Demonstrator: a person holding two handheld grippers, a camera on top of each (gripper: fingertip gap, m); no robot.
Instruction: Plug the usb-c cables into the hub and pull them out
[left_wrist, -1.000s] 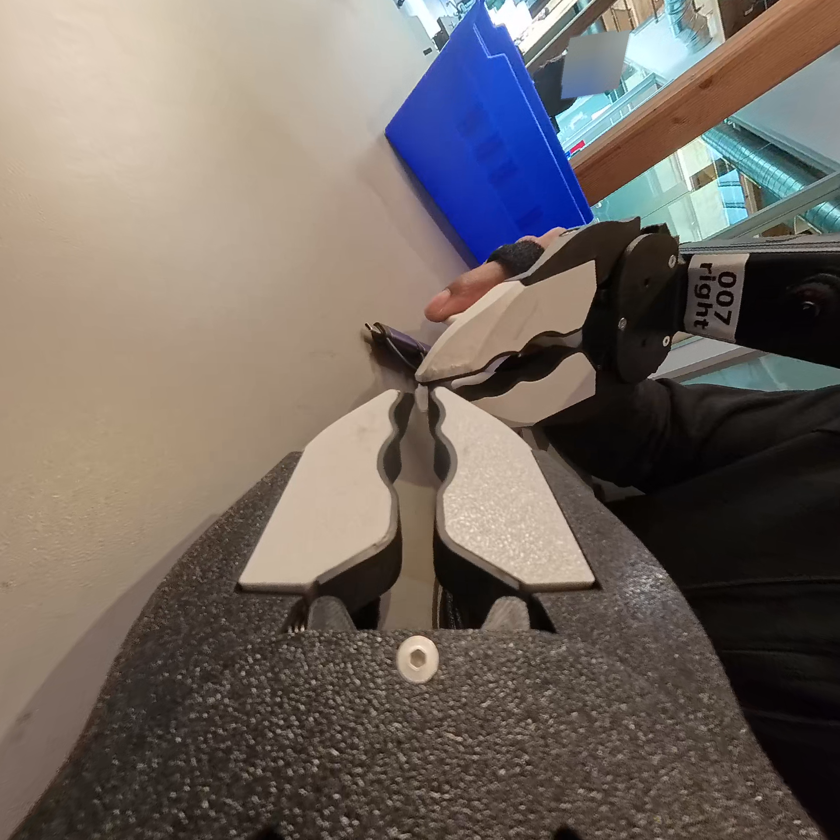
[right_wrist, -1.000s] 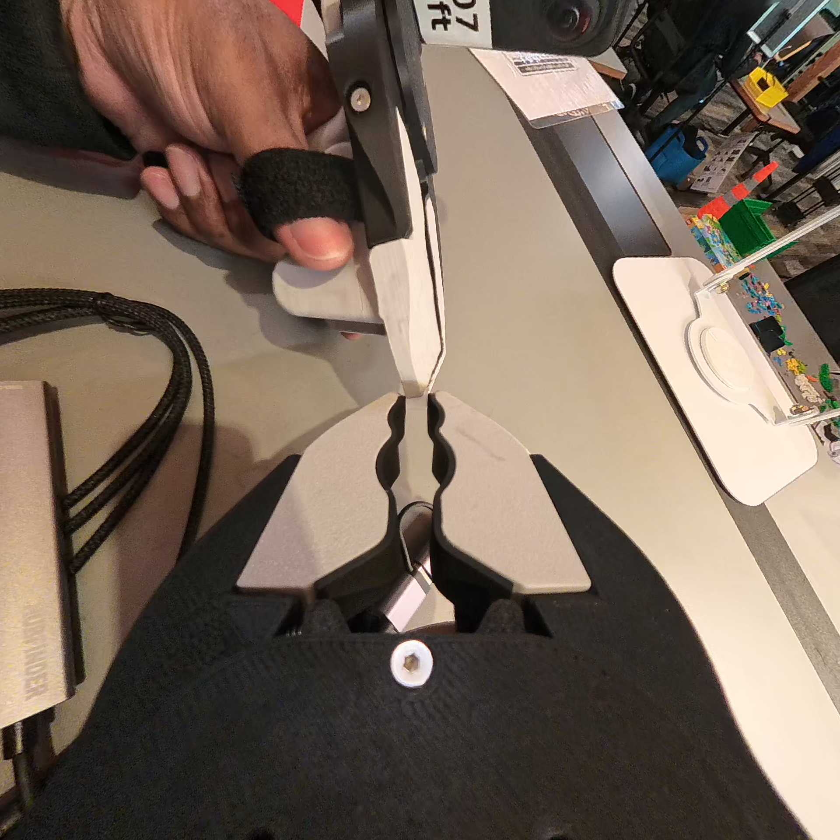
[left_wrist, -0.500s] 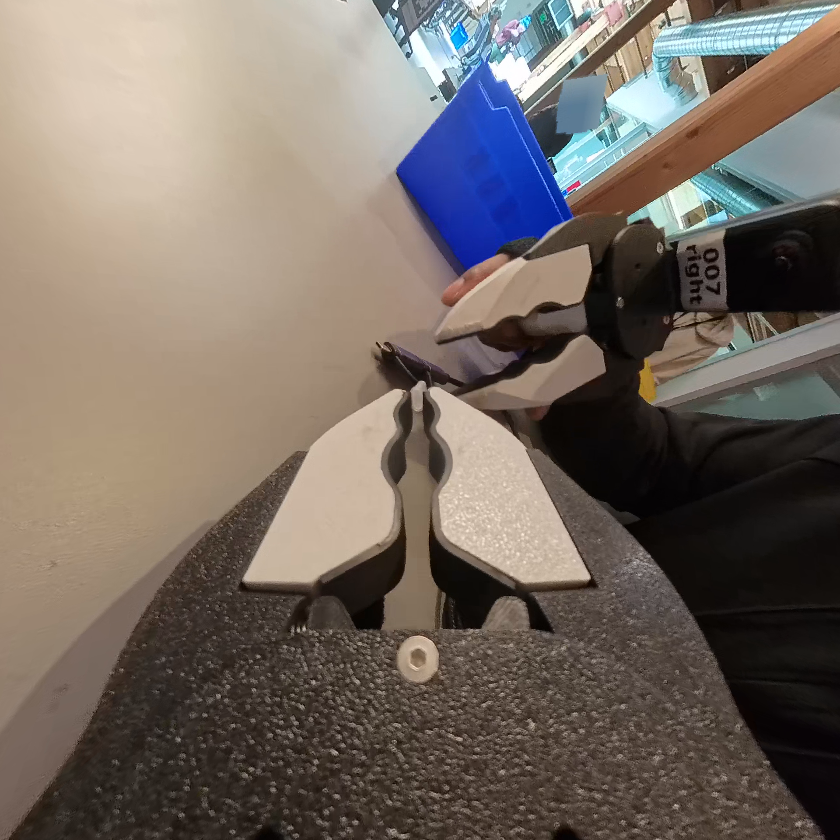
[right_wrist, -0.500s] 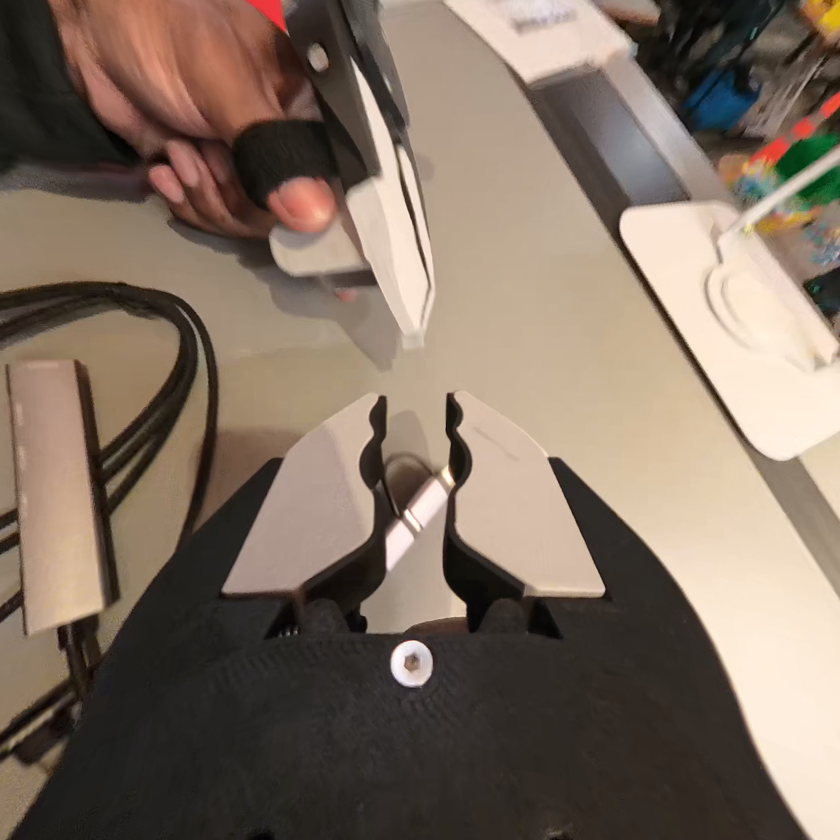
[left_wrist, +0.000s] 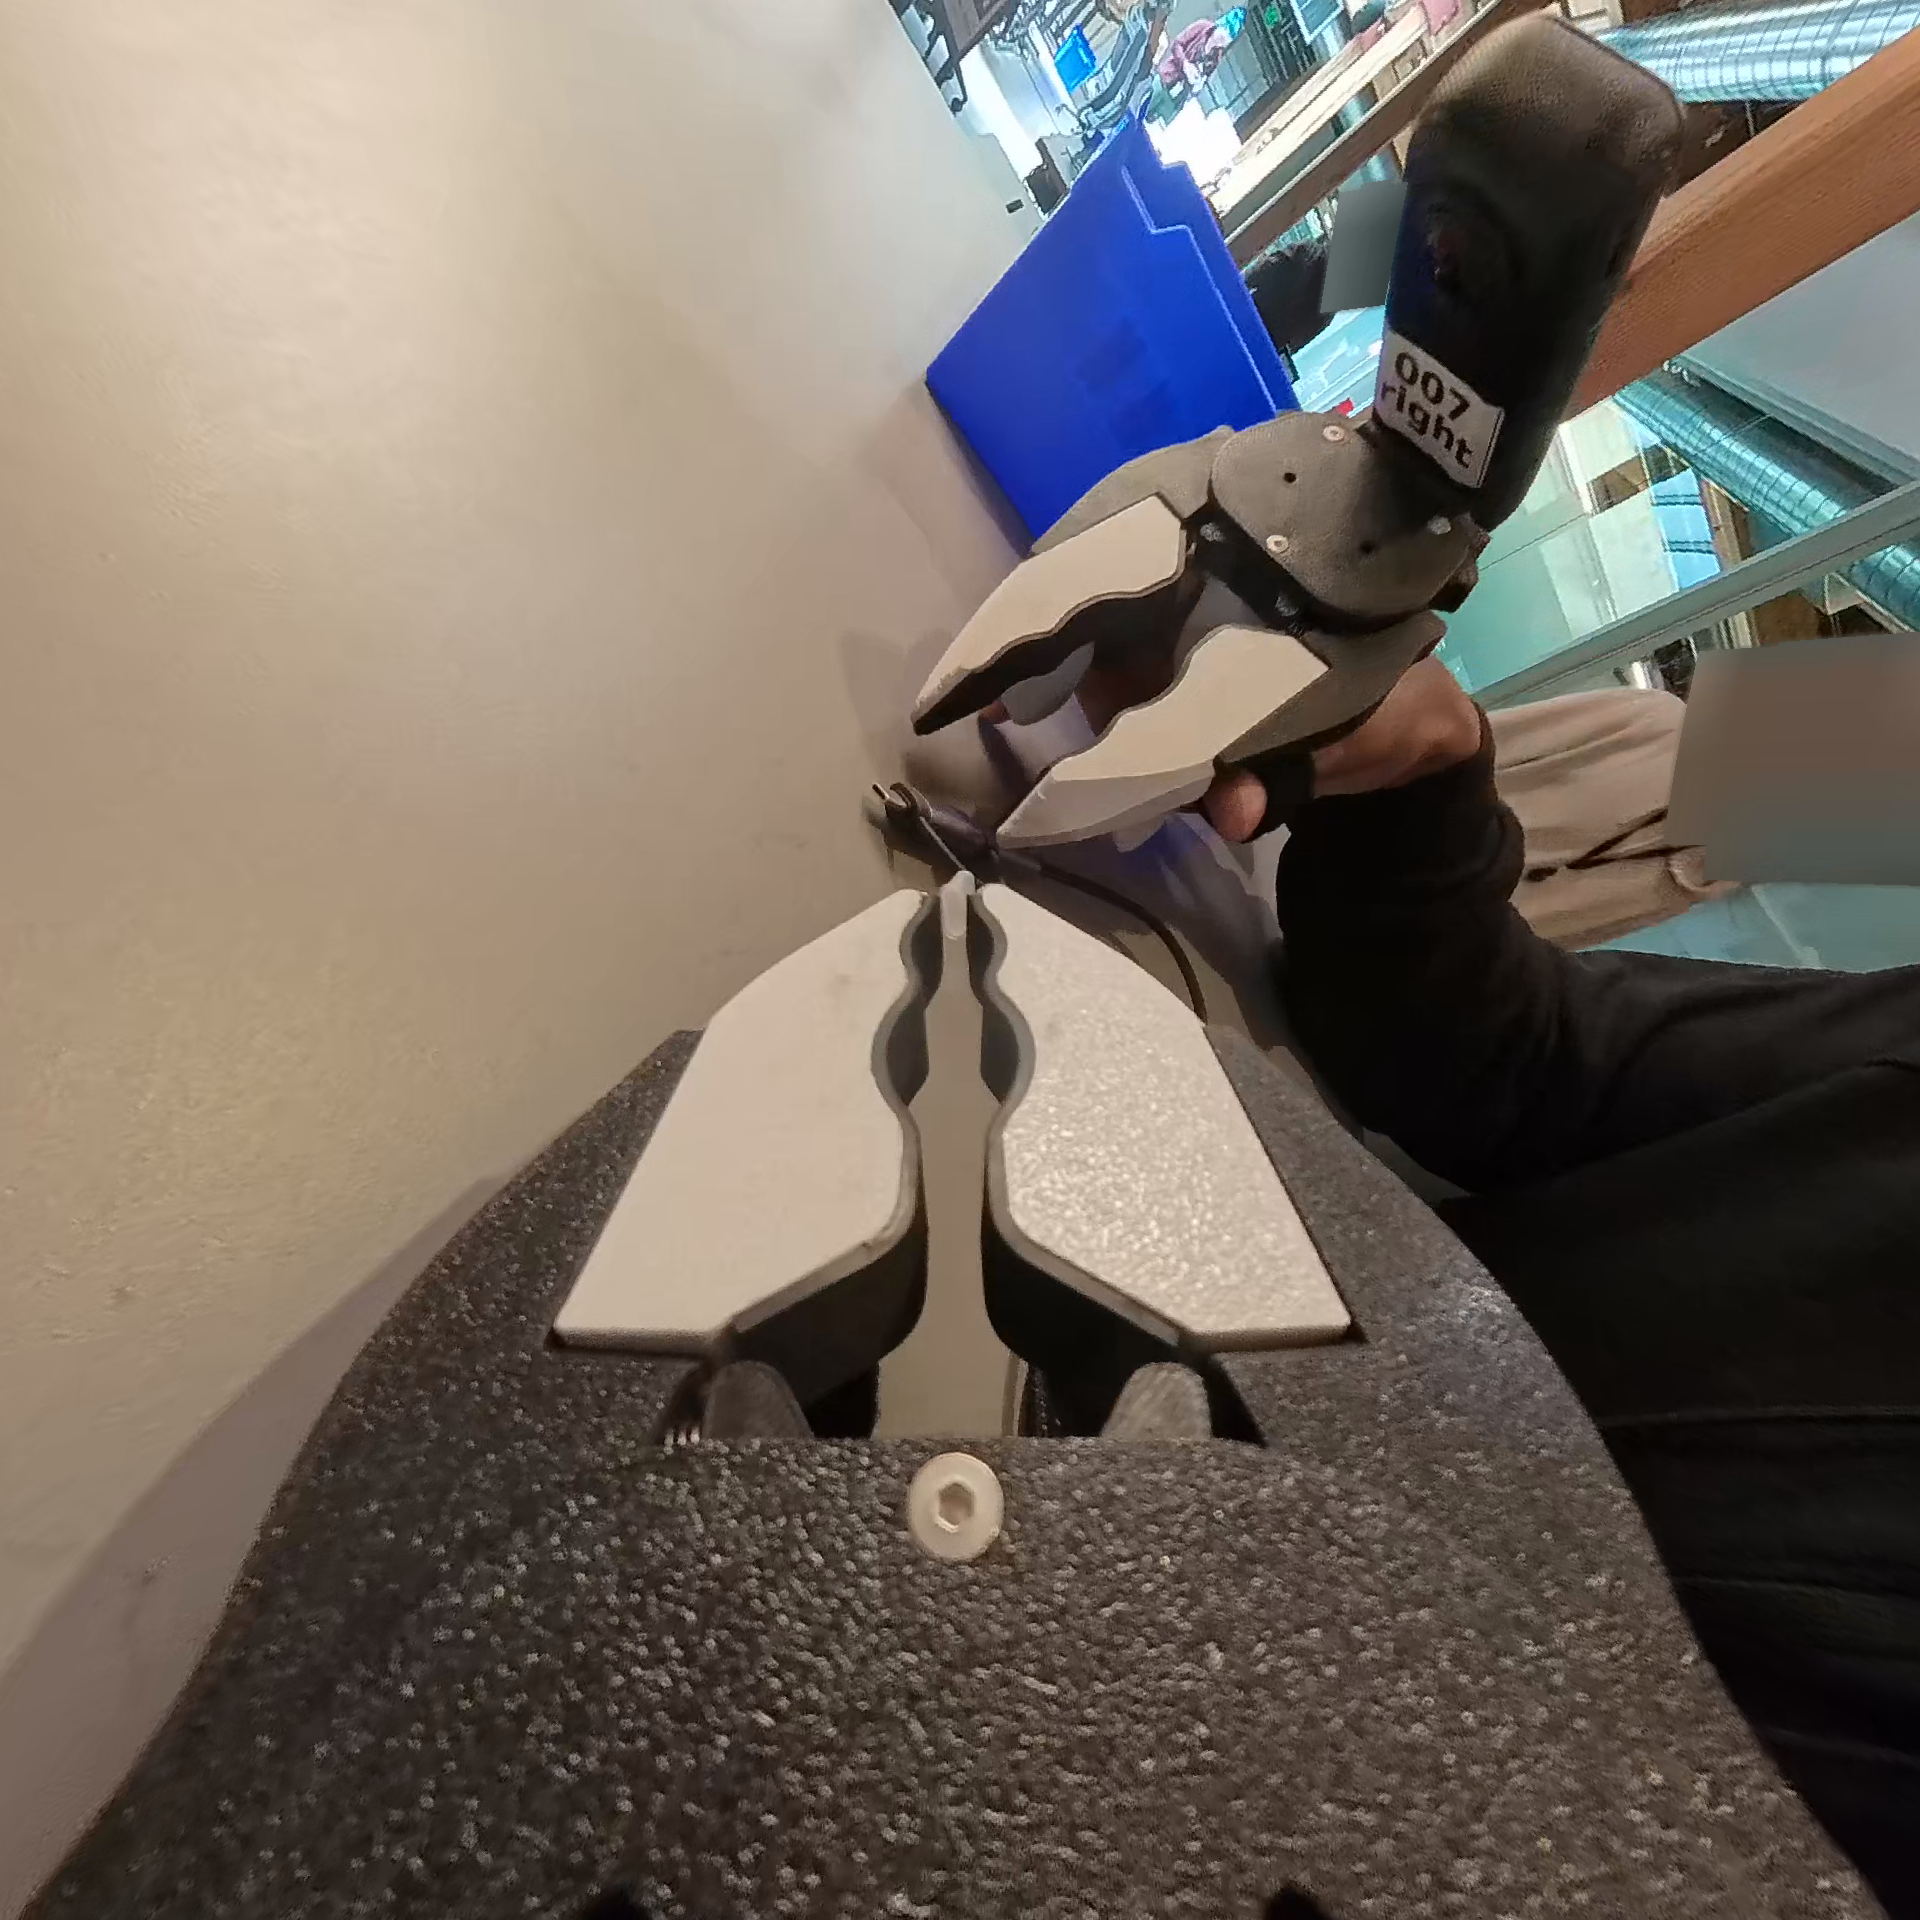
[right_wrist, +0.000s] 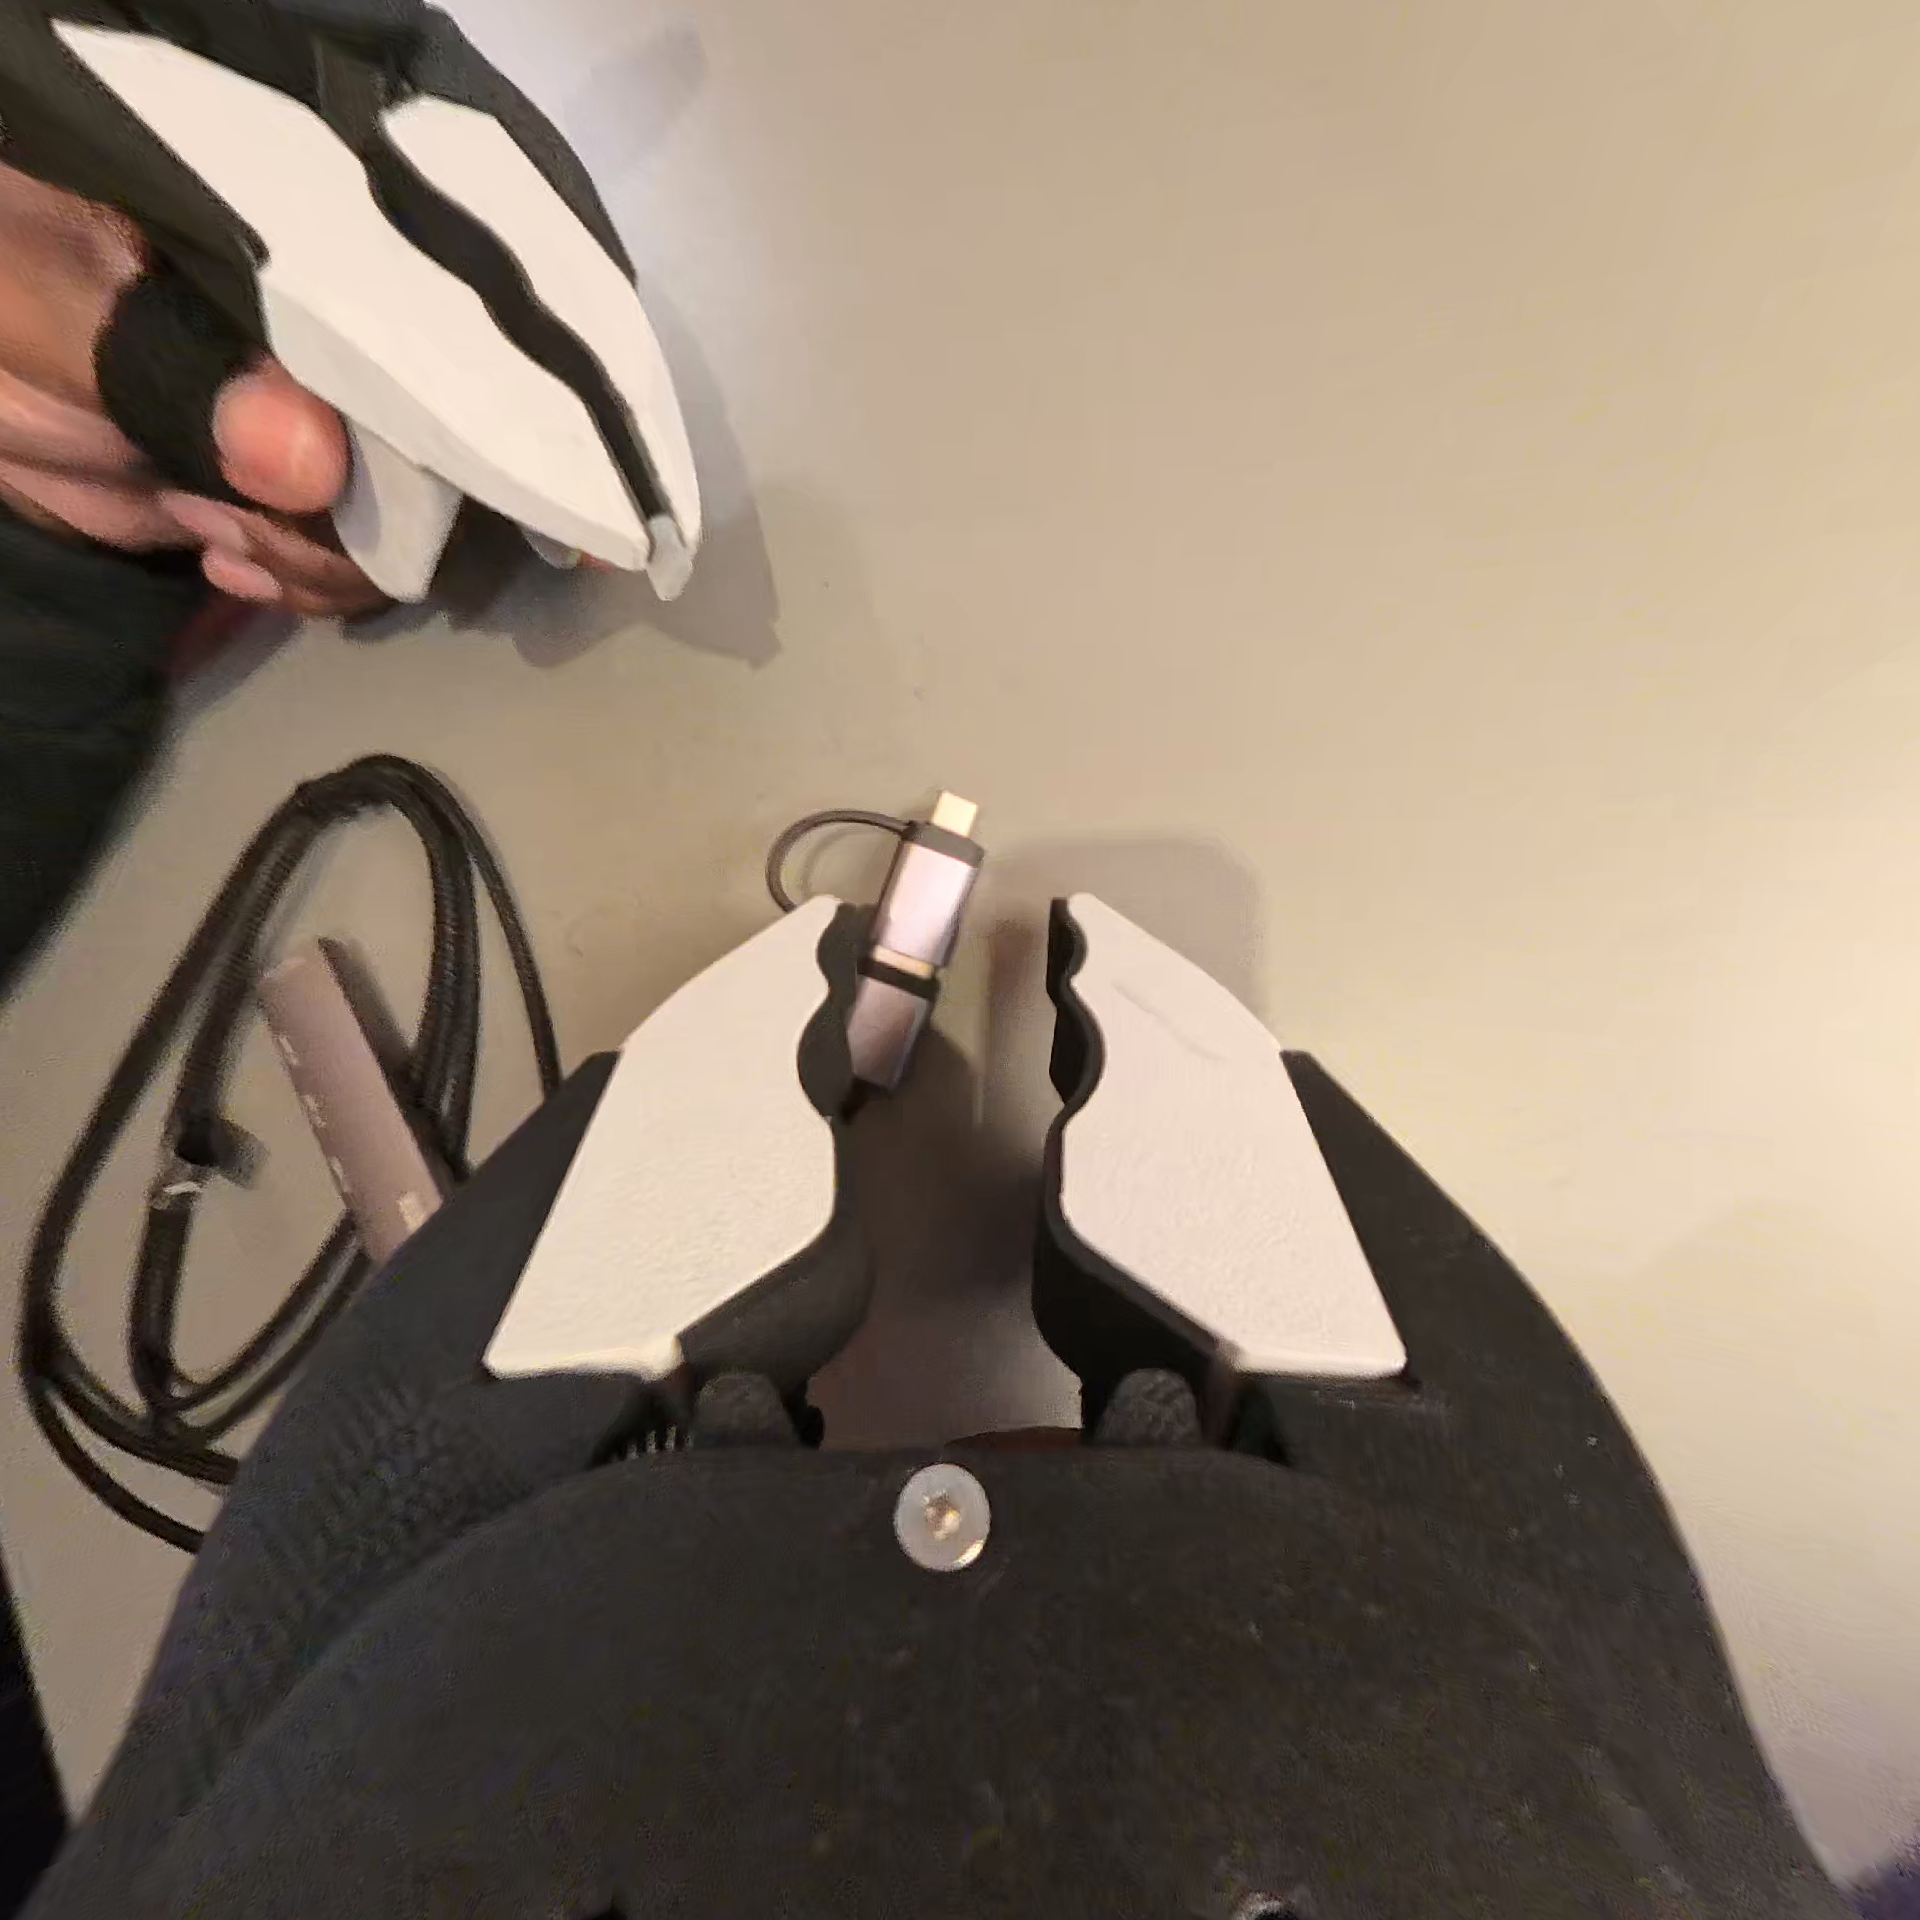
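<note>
Left wrist view: left tool (left_wrist: 961, 902) clenched as before, right tool (left_wrist: 971, 771) now raised and spread above the usb-c plug (left_wrist: 940, 821) on the table (left_wrist: 416, 623); right wrist view: right tool (right_wrist: 945, 914) released wider than earlier, plug (right_wrist: 920, 925) lying free beside its left finger, hub (right_wrist: 348, 1091) well left.

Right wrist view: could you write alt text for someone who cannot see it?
An open right gripper hangs over a beige table, a grey USB-C plug lying between its fingers. At upper left a hand holds the shut left gripper; at left lie black cables and a grey hub.

right hand-held gripper (right_wrist: 943, 914) opened and raised, cable plug (right_wrist: 914, 940) released
</note>
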